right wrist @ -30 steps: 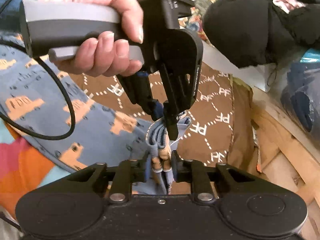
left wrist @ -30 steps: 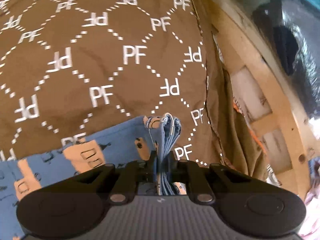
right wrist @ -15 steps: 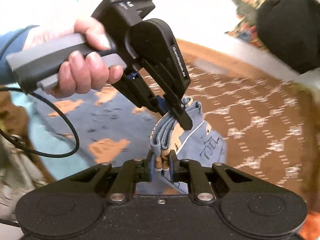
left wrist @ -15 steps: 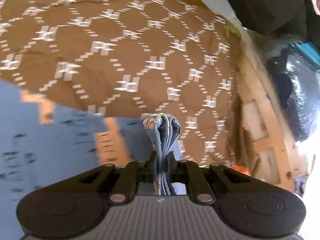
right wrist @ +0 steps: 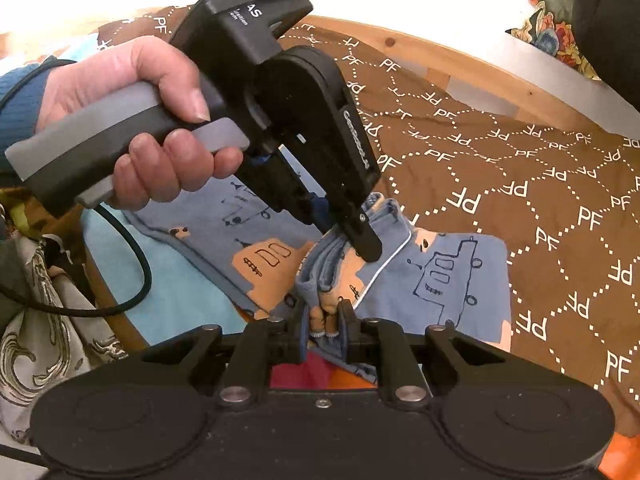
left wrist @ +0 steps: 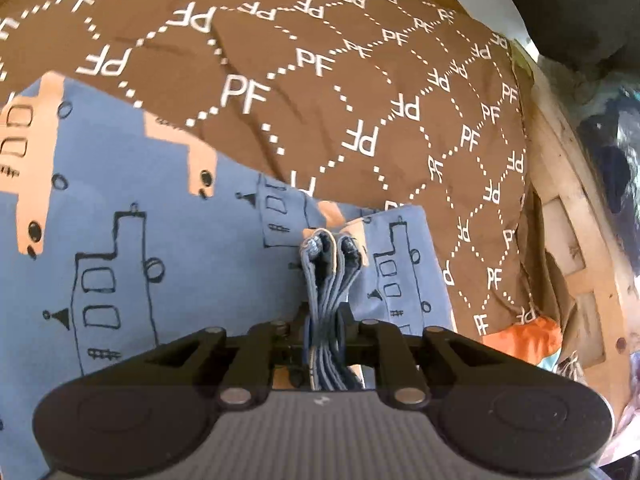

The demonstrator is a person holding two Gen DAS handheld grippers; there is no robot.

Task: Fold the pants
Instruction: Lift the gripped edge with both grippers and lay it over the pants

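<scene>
The pants (left wrist: 132, 248) are blue with orange and outlined boat prints and lie on a brown "PF" patterned bedspread (left wrist: 320, 80). My left gripper (left wrist: 325, 320) is shut on a bunched stack of pant layers. My right gripper (right wrist: 324, 320) is shut on another bunch of the same pants (right wrist: 448, 280), close beside the left one. The left gripper (right wrist: 352, 236) shows in the right wrist view, held by a hand (right wrist: 132, 120), pinching the fabric just ahead of my right fingers.
A wooden bed frame (left wrist: 576, 240) runs along the right edge of the bedspread and along its far side (right wrist: 480, 76). Dark clothing (right wrist: 604, 20) sits beyond it. A cable (right wrist: 132, 280) hangs from the left gripper. Orange and turquoise fabric (right wrist: 180, 292) lies under the pants.
Both grippers have carried the gripped pant edge across and down over the bed. More blue fabric now lies spread flat under them. Both grips are unchanged.
</scene>
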